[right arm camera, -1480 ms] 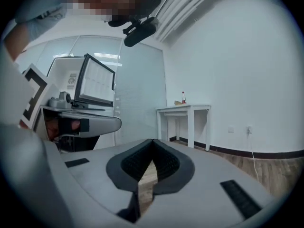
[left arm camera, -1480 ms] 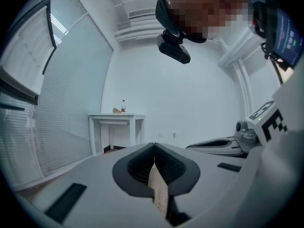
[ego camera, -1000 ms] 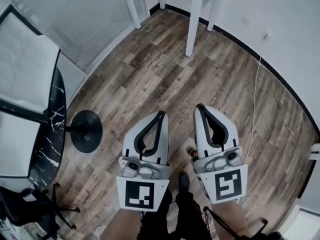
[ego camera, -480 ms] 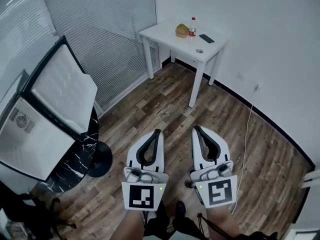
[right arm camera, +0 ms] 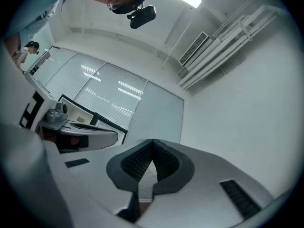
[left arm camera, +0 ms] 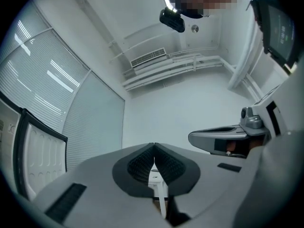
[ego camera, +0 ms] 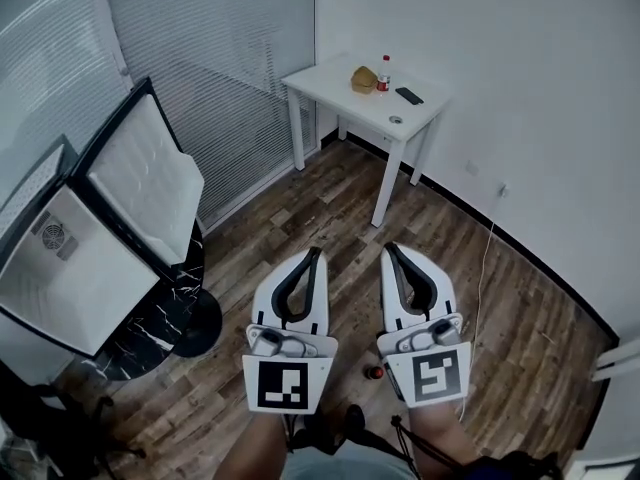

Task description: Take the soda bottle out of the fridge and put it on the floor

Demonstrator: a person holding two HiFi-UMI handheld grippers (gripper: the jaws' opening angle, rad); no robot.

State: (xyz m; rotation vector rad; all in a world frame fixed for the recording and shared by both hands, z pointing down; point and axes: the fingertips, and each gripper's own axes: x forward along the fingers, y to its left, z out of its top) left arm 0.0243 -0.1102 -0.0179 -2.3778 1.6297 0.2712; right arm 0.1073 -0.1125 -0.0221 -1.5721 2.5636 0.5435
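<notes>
A small dark soda bottle with a red cap (ego camera: 374, 373) stands on the wooden floor by the person's feet, just left of the right gripper's marker cube. The white fridge (ego camera: 60, 278) sits at the left with its door (ego camera: 145, 183) swung open. My left gripper (ego camera: 316, 254) and right gripper (ego camera: 388, 249) are held side by side above the floor, both shut and empty. In the left gripper view the pads (left arm camera: 142, 163) meet with nothing between them. The right gripper view shows the same closed pads (right arm camera: 164, 160).
The fridge rests on a black marble-topped round table (ego camera: 175, 308). A white table (ego camera: 330, 83) by the far wall carries another red-capped bottle (ego camera: 384, 73), a brown food item (ego camera: 362, 78) and a phone (ego camera: 408, 95). A cable (ego camera: 487, 258) hangs down the right wall.
The head view has lifted from the floor toward the room, bringing the fridge and white table into sight. The bottle on the floor now shows lower, near the feet. Both grippers stay shut.
</notes>
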